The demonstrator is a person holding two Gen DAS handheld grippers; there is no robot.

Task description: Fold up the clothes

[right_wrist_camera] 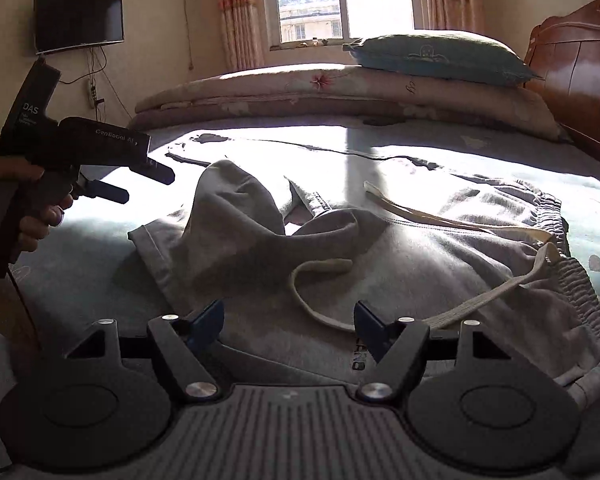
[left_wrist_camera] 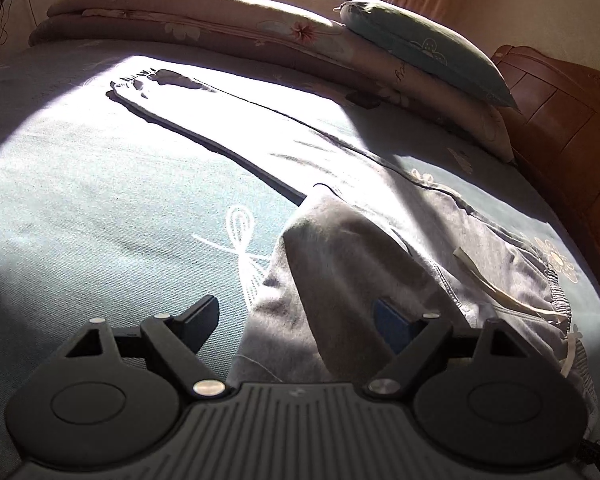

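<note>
Your right gripper (right_wrist_camera: 288, 326) stands spread over the grey sweatpants (right_wrist_camera: 400, 264) near the waistband (right_wrist_camera: 556, 216), nothing pinched, the loose drawstring (right_wrist_camera: 324, 272) looping just ahead of its pads, probably lined up for a waist-end grab. Your left gripper (left_wrist_camera: 296, 320) is also spread and empty, with the bunched-up leg (left_wrist_camera: 332, 248) rising between its fingers so a close would catch that fold. The pants lie on the teal bedsheet (left_wrist_camera: 100, 208), 1 leg stretched flat into the sunlight toward the quilt (right_wrist_camera: 340, 88), so only the crumpled leg needs straightening first.
</note>
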